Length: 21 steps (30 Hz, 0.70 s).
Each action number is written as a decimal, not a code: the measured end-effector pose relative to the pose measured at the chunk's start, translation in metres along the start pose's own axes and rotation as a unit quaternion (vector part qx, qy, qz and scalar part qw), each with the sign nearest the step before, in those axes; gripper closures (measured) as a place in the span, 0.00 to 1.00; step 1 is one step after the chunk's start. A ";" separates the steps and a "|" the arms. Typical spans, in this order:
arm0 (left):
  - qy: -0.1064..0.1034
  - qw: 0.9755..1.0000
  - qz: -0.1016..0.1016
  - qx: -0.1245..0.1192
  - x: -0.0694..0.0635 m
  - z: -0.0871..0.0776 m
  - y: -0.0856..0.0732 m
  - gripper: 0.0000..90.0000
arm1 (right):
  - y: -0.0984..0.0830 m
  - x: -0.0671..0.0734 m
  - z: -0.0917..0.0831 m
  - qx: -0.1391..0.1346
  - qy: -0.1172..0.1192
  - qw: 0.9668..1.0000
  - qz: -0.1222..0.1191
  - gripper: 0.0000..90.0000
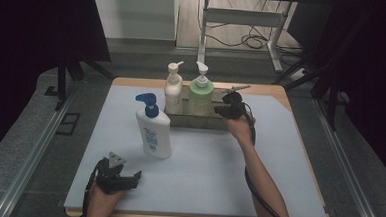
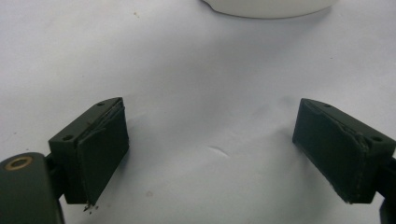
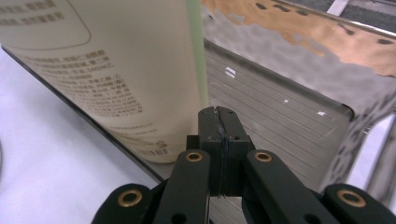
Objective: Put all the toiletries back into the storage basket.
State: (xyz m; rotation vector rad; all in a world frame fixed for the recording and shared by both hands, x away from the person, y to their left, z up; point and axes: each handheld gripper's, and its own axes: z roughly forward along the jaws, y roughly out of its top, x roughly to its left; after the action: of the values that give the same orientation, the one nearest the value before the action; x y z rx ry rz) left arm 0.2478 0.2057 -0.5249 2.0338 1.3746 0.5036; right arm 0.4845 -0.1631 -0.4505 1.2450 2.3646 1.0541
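Hovering right hand-held gripper (image 3: 219, 114): jaws pressed together, empty, just beside green bottle (image 1: 200, 95) in metal tray (image 1: 193, 120).
Left hand-held gripper (image 2: 212, 149): jaws wide apart, empty, near white bottle (image 1: 153, 132).

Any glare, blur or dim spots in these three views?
High view: dim, dark surroundings, table evenly lit. Left gripper view: sharp pads, soft shadows on the mat. Right gripper view: green bottle close and slightly soft, warped reflections on the metal tray.

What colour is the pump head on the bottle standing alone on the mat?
Blue, on the white bottle; its pump head is clearest in the high view.
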 end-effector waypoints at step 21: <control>0.000 1.000 0.000 0.000 0.000 0.000 0.000 0.11 | 0.002 0.006 0.018 0.013 0.004 1.000 0.010 1.00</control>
State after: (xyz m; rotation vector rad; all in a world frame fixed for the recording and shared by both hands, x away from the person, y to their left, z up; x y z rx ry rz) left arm 0.2479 0.2057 -0.5248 2.0343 1.3752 0.5027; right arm 0.4913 -0.1492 -0.4609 1.2790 2.3842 1.0389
